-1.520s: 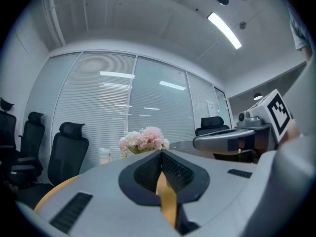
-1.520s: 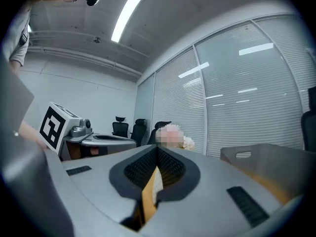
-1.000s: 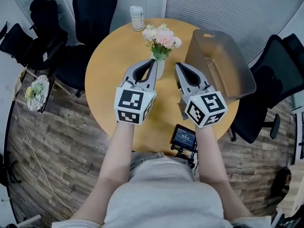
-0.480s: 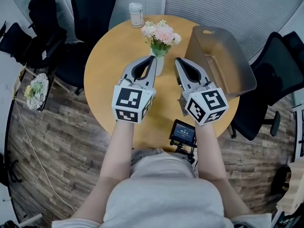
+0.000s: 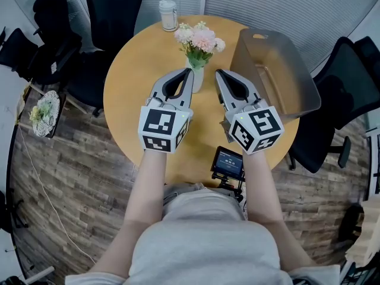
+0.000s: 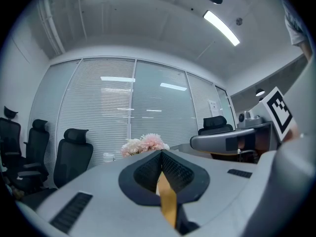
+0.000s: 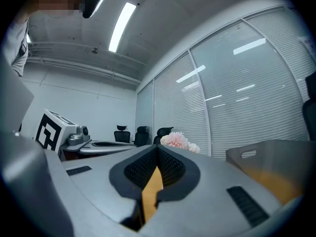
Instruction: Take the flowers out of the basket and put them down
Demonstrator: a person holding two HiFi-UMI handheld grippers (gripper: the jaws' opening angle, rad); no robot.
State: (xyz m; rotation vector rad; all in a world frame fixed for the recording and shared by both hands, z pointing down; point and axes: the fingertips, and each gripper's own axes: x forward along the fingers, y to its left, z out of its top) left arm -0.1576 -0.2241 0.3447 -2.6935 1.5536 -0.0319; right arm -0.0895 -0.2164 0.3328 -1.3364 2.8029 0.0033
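wooden and round, the surface carries pink and white flowers standing upright in a small white vase. they are outside the grey basket, which sits on the same surface just to their right. the left tongs and the right tongs are held level, side by side over the near half of the surface. their tips point at the vase from either side. both pairs of tongs are pressed together at the tips and pinch nothing; only yellow-brown wood shows through the slit behind the ribbed pads. a lidded jar stands at the far edge, a small screen is at the near edge, and black office chairs stand around the surface.
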